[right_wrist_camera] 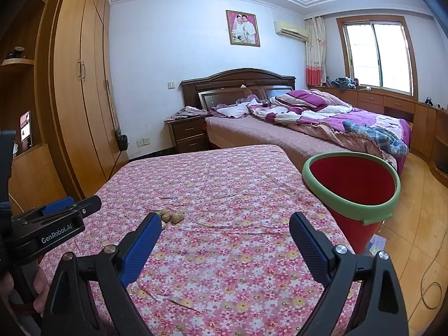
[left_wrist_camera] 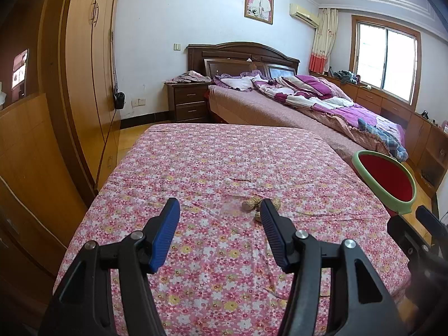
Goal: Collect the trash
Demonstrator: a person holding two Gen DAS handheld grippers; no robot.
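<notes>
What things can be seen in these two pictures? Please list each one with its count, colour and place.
peanut shells: small pile, tan, on the floral cover
floral cover: one, pink, over the near surface
bin: one, red with green rim, right of the cover, on the floor
bed: one, purple quilt, dark headboard, behind
nightstand: one, dark brown, left of bed
wardrobe: one, light wood, left wall
framed photo: one, pink, above headboard
window: one, right wall
left hand-held gripper: black, blue pads, open
right hand-held gripper: black, blue pads, open
</notes>
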